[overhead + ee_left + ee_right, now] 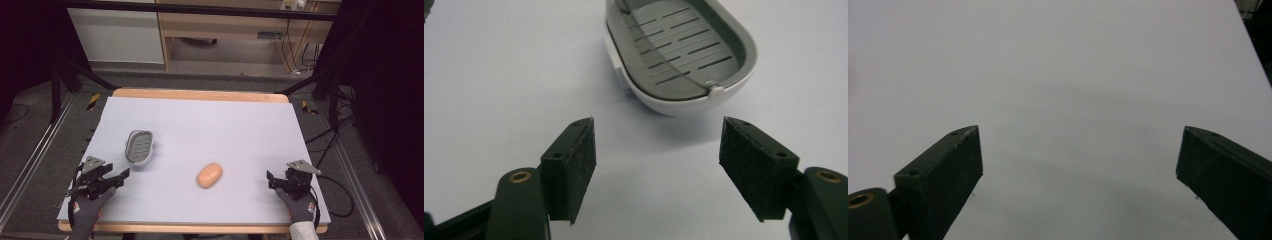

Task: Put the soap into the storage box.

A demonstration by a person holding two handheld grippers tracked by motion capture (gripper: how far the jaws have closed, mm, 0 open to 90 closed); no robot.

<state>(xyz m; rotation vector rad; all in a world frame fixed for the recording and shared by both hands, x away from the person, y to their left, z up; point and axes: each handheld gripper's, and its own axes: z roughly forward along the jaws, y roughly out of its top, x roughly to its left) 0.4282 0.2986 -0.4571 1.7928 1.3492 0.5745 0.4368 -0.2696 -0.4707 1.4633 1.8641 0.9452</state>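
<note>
- The soap dish (pixel 138 147) sits on the left half of the table (pixel 210 125), just ahead of your left gripper (pixel 121 178); in the left gripper view the soap dish (pixel 684 55) lies just beyond the jaw tips, its rounded near end facing you.
- It looks like a white plastic shell with a grey slotted insert: probably light and stiff, with smooth, curved walls that could slip. The insert may be loose, so lift level.
- Best hold, to my eye: pinch the rim wall, one pad inside and one outside, at a long side where the wall runs straighter than at the rounded end.
- The soap (pixel 209 175), an orange-tan oval bar, lies near the table's middle, well apart from the dish and between your two grippers. Expect it to be firm, rounded and slick; take it across its short width, at the middle.
- Your left tongs stand wide, holding nothing, pads clear of the dish.
- Your right gripper (pixel 270 180) rests over the near right part of the table; in the right gripper view its jaws stand wide over bare surface, empty.
</note>
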